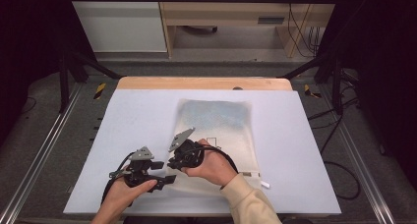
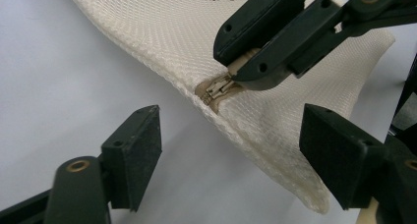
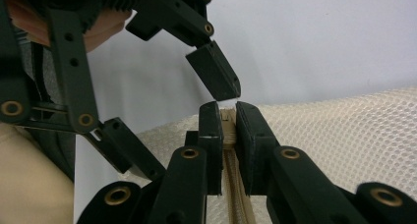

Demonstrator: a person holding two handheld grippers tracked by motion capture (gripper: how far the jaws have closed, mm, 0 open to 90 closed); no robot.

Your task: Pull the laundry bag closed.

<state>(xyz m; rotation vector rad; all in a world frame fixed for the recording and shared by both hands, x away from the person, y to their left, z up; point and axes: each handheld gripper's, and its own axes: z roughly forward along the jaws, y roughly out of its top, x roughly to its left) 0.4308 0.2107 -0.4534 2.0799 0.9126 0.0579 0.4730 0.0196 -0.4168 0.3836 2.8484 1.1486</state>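
On the counter [image 1: 123,116], the left gripper [image 2: 231,150] stood open beside the mesh bag's [image 1: 216,121] near corner, jaws either side of the zipper slider [image 2: 216,90], not yet pressing. It needed to close squarely on that slider. The right gripper [image 3: 227,117] was clamped on the zipper tape [image 3: 238,204], and should have held it taut.

One mesh zipper bag [image 1: 216,130], one zipper [image 3: 235,184], two tongs, left [image 1: 164,179] and right [image 1: 173,164], one table [image 1: 137,116]
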